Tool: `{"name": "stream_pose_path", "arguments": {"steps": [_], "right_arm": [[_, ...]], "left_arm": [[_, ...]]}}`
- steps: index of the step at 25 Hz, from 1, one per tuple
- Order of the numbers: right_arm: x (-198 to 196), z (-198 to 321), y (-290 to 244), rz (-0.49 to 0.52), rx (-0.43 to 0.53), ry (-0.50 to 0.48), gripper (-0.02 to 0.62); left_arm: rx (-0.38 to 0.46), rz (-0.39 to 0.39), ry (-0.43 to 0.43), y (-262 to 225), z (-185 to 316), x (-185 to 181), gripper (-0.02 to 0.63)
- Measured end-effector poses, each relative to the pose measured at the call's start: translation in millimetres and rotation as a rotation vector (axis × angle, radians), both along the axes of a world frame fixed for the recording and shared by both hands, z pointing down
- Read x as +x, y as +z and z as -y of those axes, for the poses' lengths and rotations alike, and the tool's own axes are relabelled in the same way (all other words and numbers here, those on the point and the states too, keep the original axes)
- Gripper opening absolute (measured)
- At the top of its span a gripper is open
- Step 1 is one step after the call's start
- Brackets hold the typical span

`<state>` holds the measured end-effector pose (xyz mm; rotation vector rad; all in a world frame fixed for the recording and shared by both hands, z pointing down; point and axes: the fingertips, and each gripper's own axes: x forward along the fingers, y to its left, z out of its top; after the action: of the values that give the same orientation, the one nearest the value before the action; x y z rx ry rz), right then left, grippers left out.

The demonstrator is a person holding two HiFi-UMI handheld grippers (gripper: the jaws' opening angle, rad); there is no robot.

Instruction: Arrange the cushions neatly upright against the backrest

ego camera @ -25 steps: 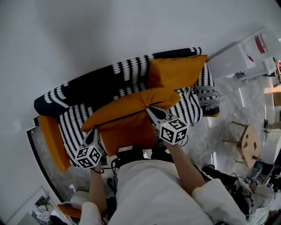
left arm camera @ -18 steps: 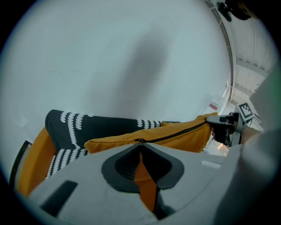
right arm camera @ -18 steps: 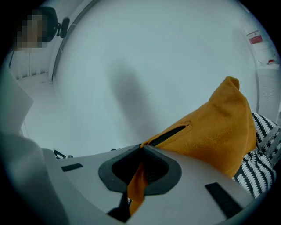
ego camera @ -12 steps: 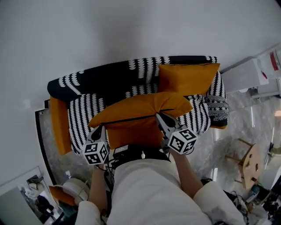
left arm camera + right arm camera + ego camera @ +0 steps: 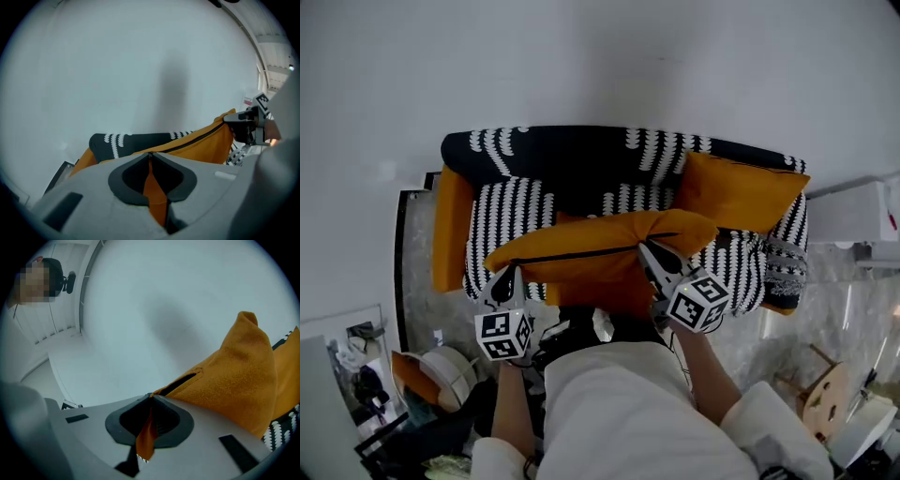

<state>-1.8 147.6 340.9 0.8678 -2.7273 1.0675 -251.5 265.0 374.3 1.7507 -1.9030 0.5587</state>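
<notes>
Two orange cushions showed in the head view, and only one looked finished: the far cushion (image 5: 739,192) leaned upright against the backrest (image 5: 581,155) at the upper right of the sofa (image 5: 502,220). The other, the held cushion (image 5: 600,246), hung at mid-frame over the front of the seat, stretched lengthwise between both tools with its dark zip line showing.

The left gripper (image 5: 507,274) had its jaws pinched together on a fold of orange cloth at the cushion's left corner; the left gripper view showed the fabric squeezed between the pads. The right gripper (image 5: 648,249) was likewise clamped on orange cloth near the cushion's right end, with a tab of fabric poking through the closed jaws.

By my reading the job stood roughly half done. This cushion seemed lifted but was not yet stood against the backrest, where a bare striped stretch lay free to the left of the far cushion. An orange slab (image 5: 450,225) at the sofa's left end might have been a third cushion or an armrest; I could not tell. A grey patterned piece (image 5: 783,272) sat at the right end.
</notes>
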Motion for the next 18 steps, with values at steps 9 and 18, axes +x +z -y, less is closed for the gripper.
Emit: {"name": "stream_pose_path", "arguments": {"steps": [9,18], "right_arm": [[-103,11,-7,0.02,0.018,-0.052,0.026],[-241,50,21,-0.122,0.014,-0.027,0.026]], "left_arm": [[0.048,0.026,-0.044,-8,4,-99,0.032],[0.003,-0.067,0.027,27,52,-240,0.031]]}}
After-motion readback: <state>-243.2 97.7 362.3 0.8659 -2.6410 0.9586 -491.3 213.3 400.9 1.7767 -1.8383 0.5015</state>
